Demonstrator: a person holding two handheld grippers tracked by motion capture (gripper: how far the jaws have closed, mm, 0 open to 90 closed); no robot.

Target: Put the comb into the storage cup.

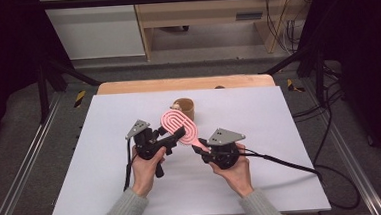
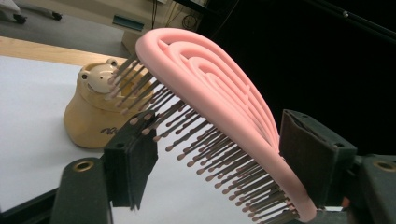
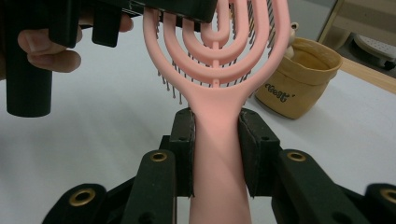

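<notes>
High view: I have the pink plastic vented hairbrush with looped ribs (image 1: pixel 179 127) held up over the white table sheet (image 1: pixel 108 192), between both tools. My right gripper (image 1: pixel 207 151) is clamped on the handle; the right gripper view shows both black pads pressed flat against the pink stem (image 3: pixel 217 140), a firm hold. My left gripper (image 1: pixel 173 137) straddles the brush head: in the left gripper view one pad sits against the pink back rim (image 2: pixel 261 135), the other pad (image 2: pixel 133 156) is on the bristle side, at the bristle tips (image 2: pixel 210 158) or just short of them. Jaws are apart there, not closed; I can't tell if there's real contact on the bristle side. The brush's long axis runs diagonally, from the handle near my right hand up and away toward the far left, the head ending just before the tan fabric pouch with a small bear figure (image 1: pixel 184 108), which stands on the sheet behind it, apart from the brush. Head is nearer the left tool, so my guess is the left closes across the head next. Risk: bristles flex, so the pad may slip.
</notes>
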